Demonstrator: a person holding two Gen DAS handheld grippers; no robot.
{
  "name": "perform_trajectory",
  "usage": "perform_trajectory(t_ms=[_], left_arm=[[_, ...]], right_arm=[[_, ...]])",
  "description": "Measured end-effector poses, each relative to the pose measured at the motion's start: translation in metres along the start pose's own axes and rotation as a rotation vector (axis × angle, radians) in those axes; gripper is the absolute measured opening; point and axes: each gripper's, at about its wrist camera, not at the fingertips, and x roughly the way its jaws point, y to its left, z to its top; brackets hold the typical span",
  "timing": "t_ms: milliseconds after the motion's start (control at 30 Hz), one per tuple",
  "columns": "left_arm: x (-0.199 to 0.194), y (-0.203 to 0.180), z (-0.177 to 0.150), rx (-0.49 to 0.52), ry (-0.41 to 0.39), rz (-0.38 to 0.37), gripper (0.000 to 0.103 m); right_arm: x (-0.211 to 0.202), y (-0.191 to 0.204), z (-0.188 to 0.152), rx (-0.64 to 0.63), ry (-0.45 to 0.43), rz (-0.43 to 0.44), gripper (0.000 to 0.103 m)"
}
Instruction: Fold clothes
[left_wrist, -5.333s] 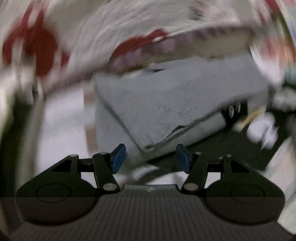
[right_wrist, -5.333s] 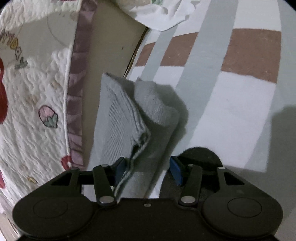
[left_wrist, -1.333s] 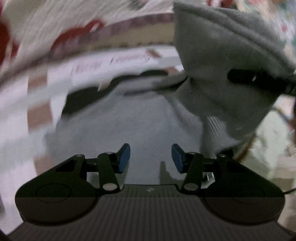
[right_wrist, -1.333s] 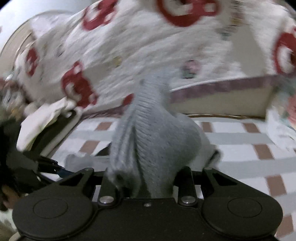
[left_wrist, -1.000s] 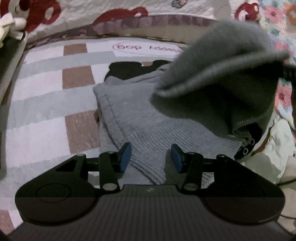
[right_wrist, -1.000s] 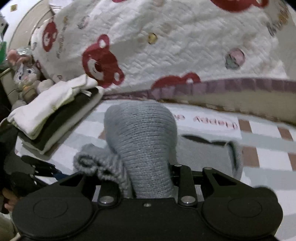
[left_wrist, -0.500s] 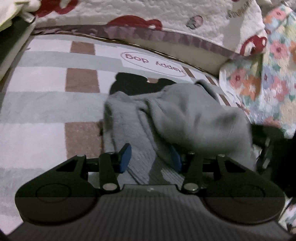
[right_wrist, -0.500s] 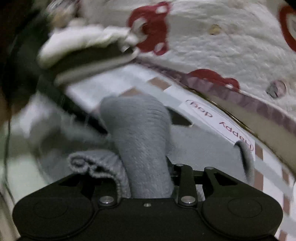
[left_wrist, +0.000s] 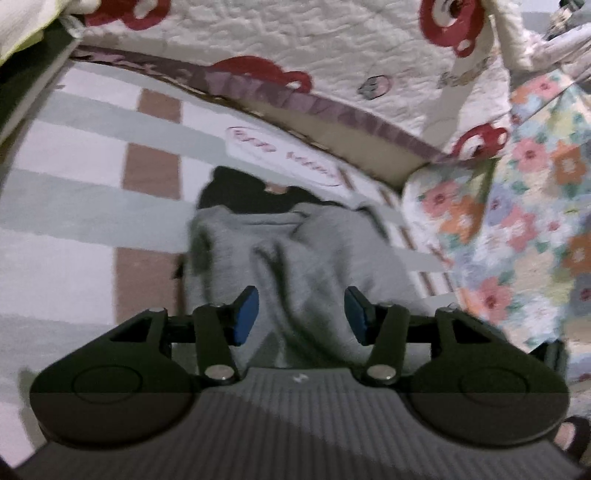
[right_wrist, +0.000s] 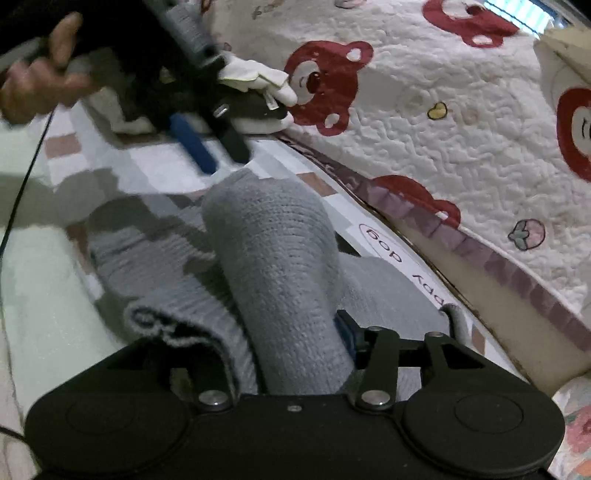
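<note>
The grey knit garment (left_wrist: 306, 251) now lies bunched on the checked mat (left_wrist: 74, 229), its carried fold laid over. Right tool (right_wrist: 295, 332) has just been opening, cloth still between its jaws. Left tool (left_wrist: 301, 314) stands open, gripping nothing.

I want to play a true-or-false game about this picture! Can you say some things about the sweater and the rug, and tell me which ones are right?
1. The sweater is grey. True.
2. The sweater hangs on a hanger. False: it lies bunched on the checked rug.
3. The quilt has red bears on it. True.
4. The left tool has red pads. False: they are blue.
5. Sweater fabric sits between the right tool's fingers. True.
</note>
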Motion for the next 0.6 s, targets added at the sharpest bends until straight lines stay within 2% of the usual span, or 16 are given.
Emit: perform_trajectory(t_ms=[100,200,233,267,300,367,400,500,567,600], left_arm=[[0.011,-0.001,-0.003,-0.058,0.029,-0.045,0.055],[0.031,-0.002,-0.004,-0.058,0.077,-0.024,0.055],[0.039,-0.003,-0.003,-0.039,0.092,-0.009,0.055],[0.046,-0.004,-0.001,-0.02,0.107,0.005,0.055],[0.053,-0.005,0.0,-0.006,0.12,0.015,0.055],[0.068,-0.007,0.004,0.008,0.147,0.021,0.055],[0.075,-0.007,0.005,0.002,0.155,0.017,0.056],[0.09,-0.004,0.009,-0.063,0.155,0.013,0.07],[0.095,-0.003,0.01,-0.102,0.142,-0.011,0.068],[0.097,-0.003,0.011,-0.113,0.138,-0.034,0.062]], right_arm=[[-0.009,0.014,-0.009,-0.099,-0.003,-0.041,0.061],[-0.016,0.019,-0.014,-0.132,-0.019,-0.06,0.061],[-0.017,0.018,-0.013,-0.121,-0.027,-0.057,0.06],[-0.018,0.015,-0.013,-0.105,-0.035,-0.053,0.054],[-0.02,0.012,-0.012,-0.087,-0.044,-0.05,0.043],[-0.022,-0.001,-0.009,-0.016,-0.065,-0.021,0.037],[-0.023,-0.01,-0.008,0.045,-0.076,0.001,0.035],[-0.023,-0.035,-0.011,0.217,-0.095,0.068,0.035],[-0.023,-0.046,-0.015,0.295,-0.103,0.1,0.035],[-0.023,-0.048,-0.016,0.309,-0.107,0.108,0.035]])
